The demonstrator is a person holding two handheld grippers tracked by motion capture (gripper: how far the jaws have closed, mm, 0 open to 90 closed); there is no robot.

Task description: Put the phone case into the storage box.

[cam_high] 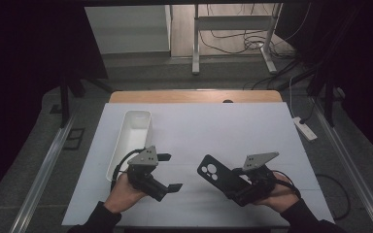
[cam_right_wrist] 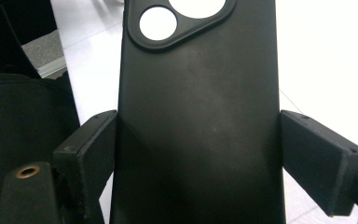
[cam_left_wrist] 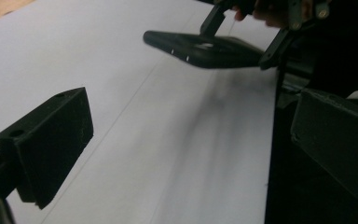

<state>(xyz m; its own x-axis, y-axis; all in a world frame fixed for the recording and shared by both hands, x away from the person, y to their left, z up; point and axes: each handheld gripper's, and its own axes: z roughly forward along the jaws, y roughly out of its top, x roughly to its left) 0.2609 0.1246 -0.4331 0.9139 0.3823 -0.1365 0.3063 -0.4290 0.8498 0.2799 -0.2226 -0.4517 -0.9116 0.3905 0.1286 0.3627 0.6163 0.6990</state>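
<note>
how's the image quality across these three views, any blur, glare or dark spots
High view: the white table is evenly lit, the room around it nearly black. Left gripper view: the phone case held by the right gripper looks soft, with a smeared dark shadow on the table below. Right gripper view: the table is blown out white, and the case and the jaws at its sides are slightly out of focus.

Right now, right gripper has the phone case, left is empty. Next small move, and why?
Probably carry the phone case left toward the white tray. The right gripper clamps the case by its long edges and holds it above the table; the left gripper stands open beside the tray, which looks empty.
</note>
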